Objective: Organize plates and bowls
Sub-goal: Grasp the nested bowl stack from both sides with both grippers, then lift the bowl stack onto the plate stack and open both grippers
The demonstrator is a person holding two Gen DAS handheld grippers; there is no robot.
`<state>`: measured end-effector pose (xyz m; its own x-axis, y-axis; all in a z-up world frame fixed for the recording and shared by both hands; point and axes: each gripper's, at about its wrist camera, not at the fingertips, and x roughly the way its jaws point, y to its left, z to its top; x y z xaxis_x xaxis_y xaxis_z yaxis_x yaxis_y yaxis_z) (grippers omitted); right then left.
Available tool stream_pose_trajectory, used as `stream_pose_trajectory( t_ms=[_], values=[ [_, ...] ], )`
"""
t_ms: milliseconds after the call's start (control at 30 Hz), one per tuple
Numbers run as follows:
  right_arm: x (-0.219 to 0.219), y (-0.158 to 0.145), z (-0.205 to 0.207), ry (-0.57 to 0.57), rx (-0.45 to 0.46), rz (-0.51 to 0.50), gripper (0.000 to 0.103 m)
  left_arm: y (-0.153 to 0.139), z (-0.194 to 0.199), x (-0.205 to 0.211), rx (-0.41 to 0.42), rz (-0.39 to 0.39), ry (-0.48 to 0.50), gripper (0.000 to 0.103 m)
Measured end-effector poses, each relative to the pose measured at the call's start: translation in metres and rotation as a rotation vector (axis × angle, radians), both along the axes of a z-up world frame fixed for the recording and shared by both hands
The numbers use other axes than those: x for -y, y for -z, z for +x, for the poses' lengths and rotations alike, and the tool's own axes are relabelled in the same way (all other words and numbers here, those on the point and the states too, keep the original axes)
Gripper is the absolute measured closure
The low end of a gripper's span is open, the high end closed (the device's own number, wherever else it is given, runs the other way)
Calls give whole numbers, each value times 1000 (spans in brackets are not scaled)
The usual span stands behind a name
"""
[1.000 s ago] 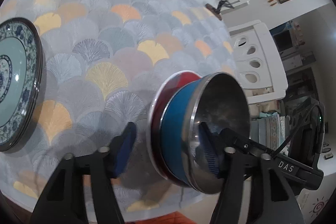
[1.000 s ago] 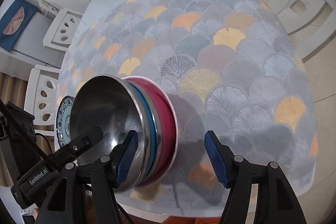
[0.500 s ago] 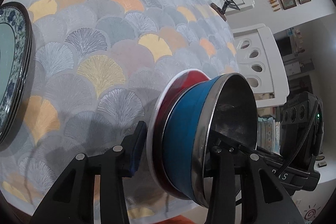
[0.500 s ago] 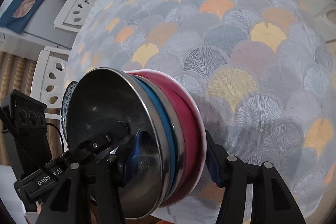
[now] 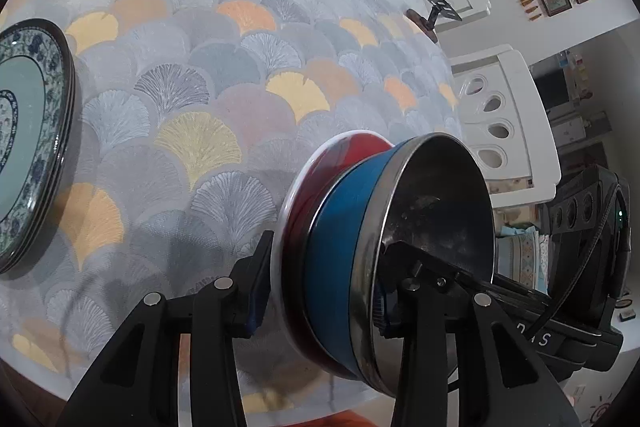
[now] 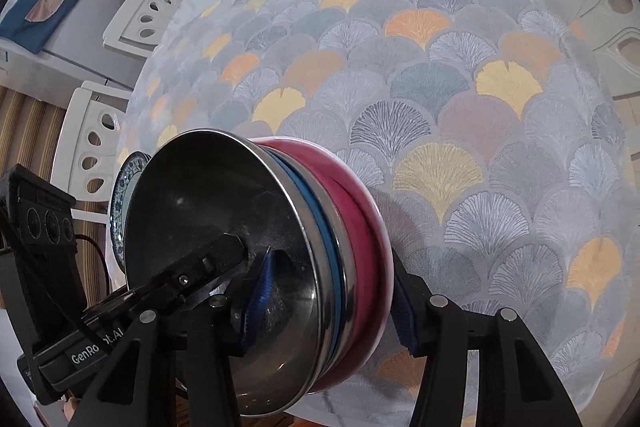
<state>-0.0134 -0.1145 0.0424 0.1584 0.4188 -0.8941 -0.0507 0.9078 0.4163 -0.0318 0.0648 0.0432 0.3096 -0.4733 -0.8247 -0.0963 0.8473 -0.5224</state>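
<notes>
Three nested bowls (image 5: 360,267) (steel, blue, red), both grippers' jaws clamped across them, plate stack (image 5: 28,139) beside.

Black plastic left gripper (image 5: 320,301), blue pads, silver screws, right gripper (image 6: 328,311) alike, white lettering, black cable

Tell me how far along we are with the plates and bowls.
Done: plates sit stacked; three bowls are nested, steel in blue in red. In hand: left gripper clamps the nest's wall; right gripper's jaws are closing on it too. Left: probably moving the nest to its spot.
</notes>
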Motion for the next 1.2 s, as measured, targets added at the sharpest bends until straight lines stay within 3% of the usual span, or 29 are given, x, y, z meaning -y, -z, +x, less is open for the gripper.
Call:
stream_pose_trajectory(
  t_ms=[200, 433, 767, 1000, 1200],
  values=[
    [-4, -14, 6, -13, 27, -2, 51, -14, 3, -5, 25, 6, -27, 67],
    [-39, -57, 17, -80, 116, 6, 51, -55, 2, -35, 113, 32, -96, 67],
    [-146, -103, 24, -185, 199, 43, 51, -108, -12, -142, 196, 75, -203, 67],
    [-227, -84, 19, -186, 146, 60, 51, -94, -14, -211, 159, 107, -189, 67],
    [-263, -55, 17, -153, 82, 34, 51, -64, -8, -250, 99, 85, -161, 67]
  ],
)
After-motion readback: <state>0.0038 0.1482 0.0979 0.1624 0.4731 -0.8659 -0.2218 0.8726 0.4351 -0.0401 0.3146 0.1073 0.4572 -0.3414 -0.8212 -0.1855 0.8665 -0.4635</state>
